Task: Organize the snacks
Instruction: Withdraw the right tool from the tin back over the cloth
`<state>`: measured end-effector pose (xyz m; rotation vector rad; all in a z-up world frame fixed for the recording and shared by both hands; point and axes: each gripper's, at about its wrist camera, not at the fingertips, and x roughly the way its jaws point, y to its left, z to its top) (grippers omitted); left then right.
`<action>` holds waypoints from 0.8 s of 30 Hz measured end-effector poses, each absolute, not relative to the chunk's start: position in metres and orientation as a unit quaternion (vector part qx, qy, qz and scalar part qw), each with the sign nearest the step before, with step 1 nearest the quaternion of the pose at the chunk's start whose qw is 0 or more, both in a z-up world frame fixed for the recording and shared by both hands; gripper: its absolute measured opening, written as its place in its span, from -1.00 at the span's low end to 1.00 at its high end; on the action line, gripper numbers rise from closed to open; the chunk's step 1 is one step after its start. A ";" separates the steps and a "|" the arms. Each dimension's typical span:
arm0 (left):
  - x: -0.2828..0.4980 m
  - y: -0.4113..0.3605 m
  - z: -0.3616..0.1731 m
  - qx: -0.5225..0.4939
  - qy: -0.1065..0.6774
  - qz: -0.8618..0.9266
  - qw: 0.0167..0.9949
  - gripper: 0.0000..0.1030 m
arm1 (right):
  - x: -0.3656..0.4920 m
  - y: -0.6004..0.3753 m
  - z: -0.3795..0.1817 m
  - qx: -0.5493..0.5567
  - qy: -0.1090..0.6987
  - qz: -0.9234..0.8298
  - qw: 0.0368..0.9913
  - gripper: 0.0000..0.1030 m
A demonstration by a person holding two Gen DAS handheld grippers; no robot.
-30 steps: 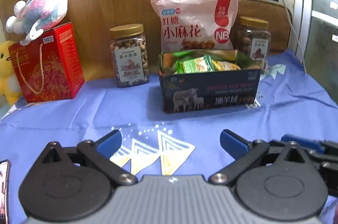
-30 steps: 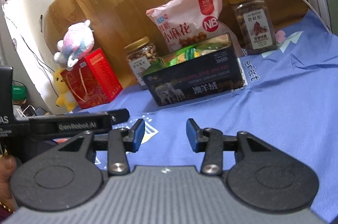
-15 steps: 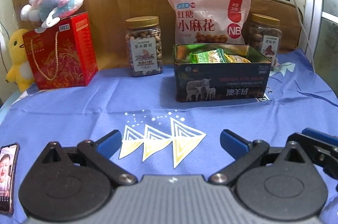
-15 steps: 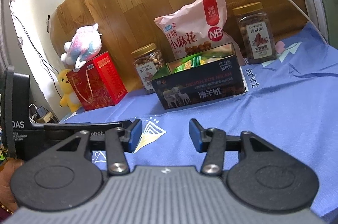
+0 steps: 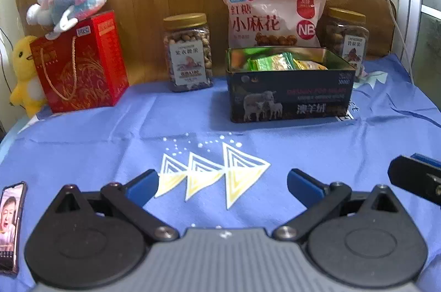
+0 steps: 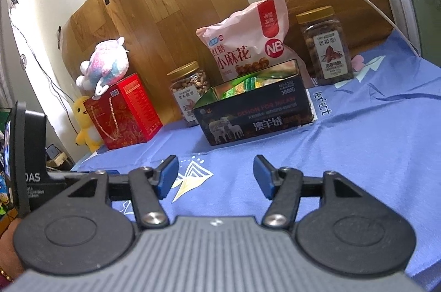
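Right gripper (image 6: 215, 176) jaws just widened, empty; left gripper (image 5: 222, 183) wide, empty; I'm staged short of dark open-topped sheep-print tin (image 5: 289, 88).

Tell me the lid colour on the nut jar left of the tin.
Gold, on the nut jar beside the tin; clearest in the left wrist view.

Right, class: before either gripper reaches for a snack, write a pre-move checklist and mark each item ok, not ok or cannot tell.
1. Left gripper open and empty: ok.
2. Right gripper empty, its jaws just opened wider: ok.
3. Tin box lid off, top accessible: ok.
4. Room left in the box beside the green packets: cannot tell.
5. Blue cloth between the grippers and the box free of obstacles: ok.
6. Both nut jars, left and right, upright with lids on: ok.
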<state>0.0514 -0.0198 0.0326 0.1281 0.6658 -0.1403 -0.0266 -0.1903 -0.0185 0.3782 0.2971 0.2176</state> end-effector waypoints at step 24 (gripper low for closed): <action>0.061 -0.037 0.016 0.102 0.361 -0.069 0.925 0.99 | -0.021 -0.202 -0.031 0.220 0.159 0.091 0.958 0.30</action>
